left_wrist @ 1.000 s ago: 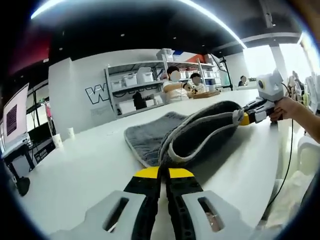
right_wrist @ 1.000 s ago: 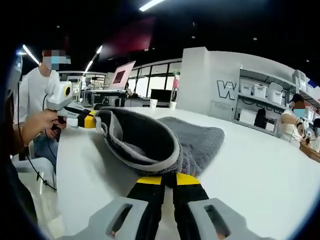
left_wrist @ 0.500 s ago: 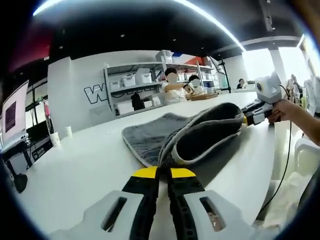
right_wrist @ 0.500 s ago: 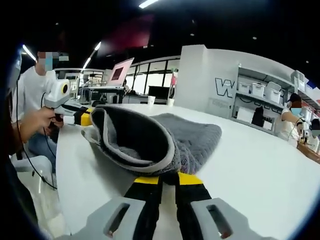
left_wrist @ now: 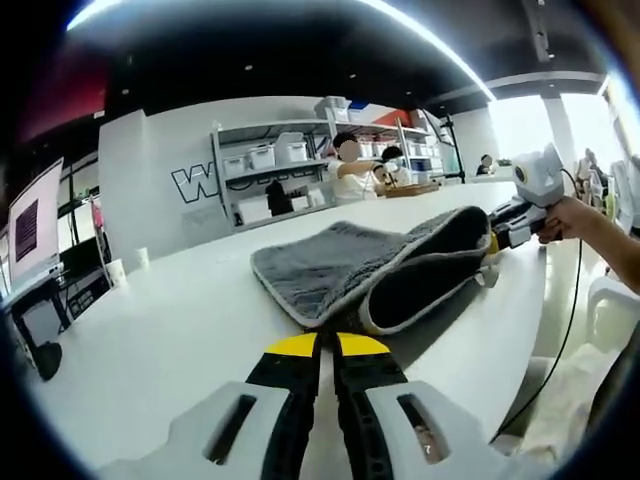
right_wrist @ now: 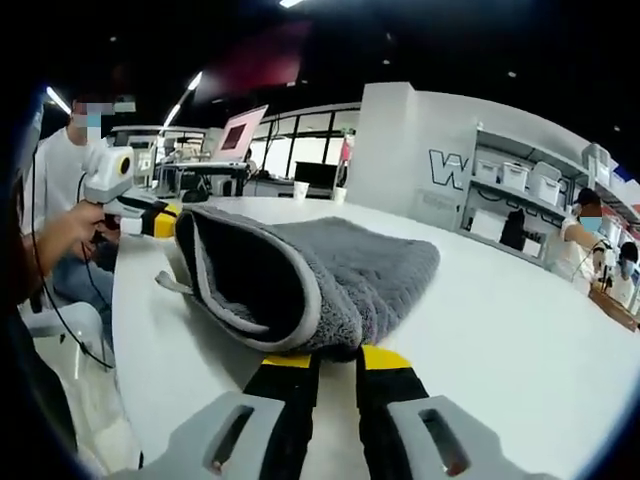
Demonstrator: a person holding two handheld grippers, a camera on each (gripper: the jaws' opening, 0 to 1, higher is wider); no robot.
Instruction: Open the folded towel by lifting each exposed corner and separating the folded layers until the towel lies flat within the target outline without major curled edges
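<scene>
At six o'clock in the left gripper view, the left gripper (left_wrist: pixel 327 345) has its yellow-tipped jaws pressed together on a near corner of the grey towel (left_wrist: pixel 345 265), which lies on the white table (left_wrist: pixel 150 330). From that corner the towel's pale-edged upper layer arches open toward two o'clock, where the right gripper (left_wrist: pixel 492 240), held by a person's hand (left_wrist: pixel 565 215), pinches the far corner, its jaws closed on the cloth. Beyond, at twelve o'clock, stand shelves with bins (left_wrist: pixel 275 165) against a white wall. At six o'clock in the right gripper view, the right gripper (right_wrist: pixel 330 358) clamps the towel (right_wrist: pixel 350 265) edge, and the lifted layer gapes like a pocket toward ten o'clock, where the left gripper (right_wrist: pixel 165 220) grips the opposite corner, a hand (right_wrist: pixel 70 230) around it. Farther off at eleven o'clock sits a monitor (right_wrist: pixel 240 130).
</scene>
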